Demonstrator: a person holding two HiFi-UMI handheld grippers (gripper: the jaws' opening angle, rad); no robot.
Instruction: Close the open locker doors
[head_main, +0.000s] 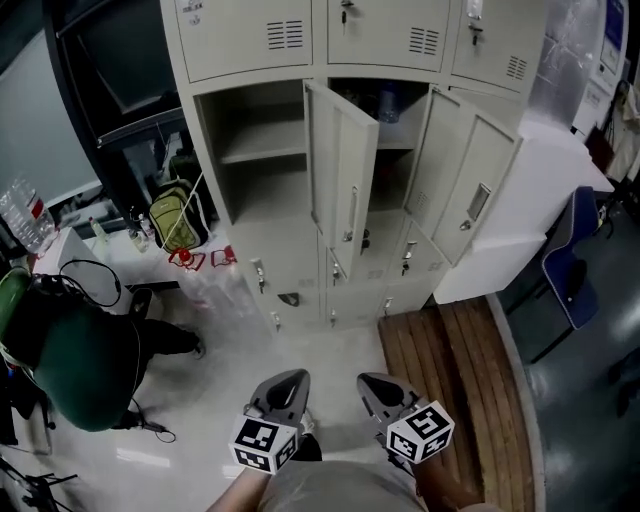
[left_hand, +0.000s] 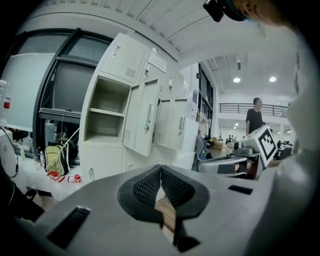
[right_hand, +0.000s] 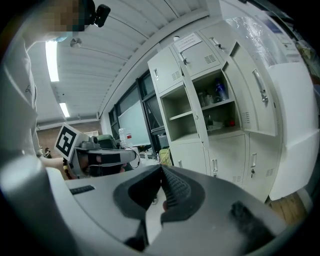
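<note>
The grey locker bank (head_main: 360, 40) stands ahead of me with two doors swung out. One open door (head_main: 345, 180) hangs beside the empty left compartment (head_main: 255, 150). The other open door (head_main: 470, 185) stands to the right of the middle compartment, which holds a bottle (head_main: 388, 105). My left gripper (head_main: 298, 378) and right gripper (head_main: 368, 382) sit low, close to my body and well short of the lockers, both shut on nothing. In the left gripper view the jaws (left_hand: 160, 167) meet below the open door (left_hand: 145, 117). In the right gripper view the jaws (right_hand: 161, 167) meet, with the open door (right_hand: 255, 90) far right.
A person in green (head_main: 70, 360) sits low at the left by a desk. A yellow-green backpack (head_main: 175, 215) leans near the lockers. A wooden platform (head_main: 450, 380) lies on the right floor, with a white cabinet (head_main: 530, 230) and blue chair (head_main: 570, 260) beyond.
</note>
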